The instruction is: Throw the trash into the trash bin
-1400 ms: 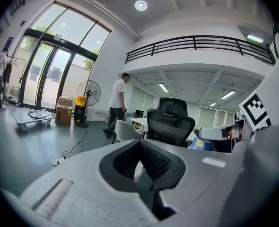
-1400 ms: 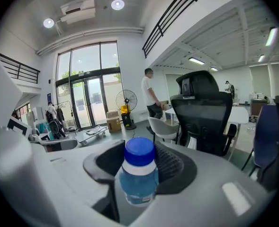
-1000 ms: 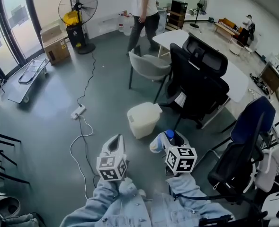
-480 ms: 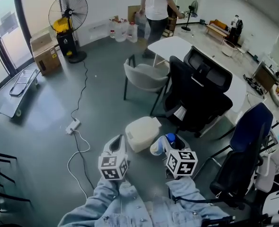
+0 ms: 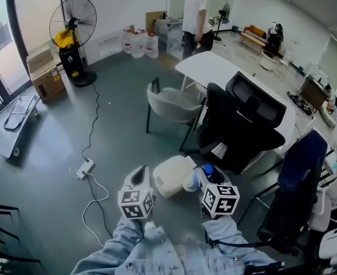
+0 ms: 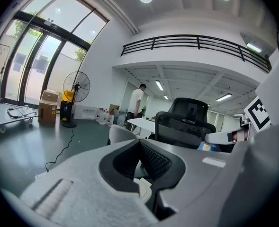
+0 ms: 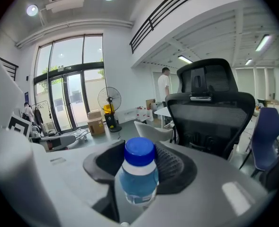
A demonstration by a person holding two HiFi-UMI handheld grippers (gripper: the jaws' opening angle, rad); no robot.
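Observation:
A white lidded trash bin (image 5: 169,178) stands on the grey floor just ahead of both grippers. My right gripper (image 5: 202,175) is shut on a clear plastic bottle with a blue cap (image 5: 205,170); in the right gripper view the bottle (image 7: 139,176) stands upright between the dark pads (image 7: 175,167) of the right gripper (image 7: 139,150). My left gripper (image 5: 139,175) hovers left of the bin. In the left gripper view the tips of my left gripper (image 6: 139,144) meet, and a small white scrap (image 6: 142,187) sits low between the pads. The jaws hide the bin in both gripper views.
Two black office chairs (image 5: 242,125) stand right of the bin, a grey chair (image 5: 171,102) behind it, a blue chair (image 5: 300,153) at right. A white table (image 5: 214,67) lies beyond. A power strip with cable (image 5: 83,168) lies left. A person (image 5: 195,16) stands far back by a fan (image 5: 72,22).
Both grippers have moved forward across the floor and the bin now sits closer to their tips. The person has walked farther back. Both grips are unchanged.

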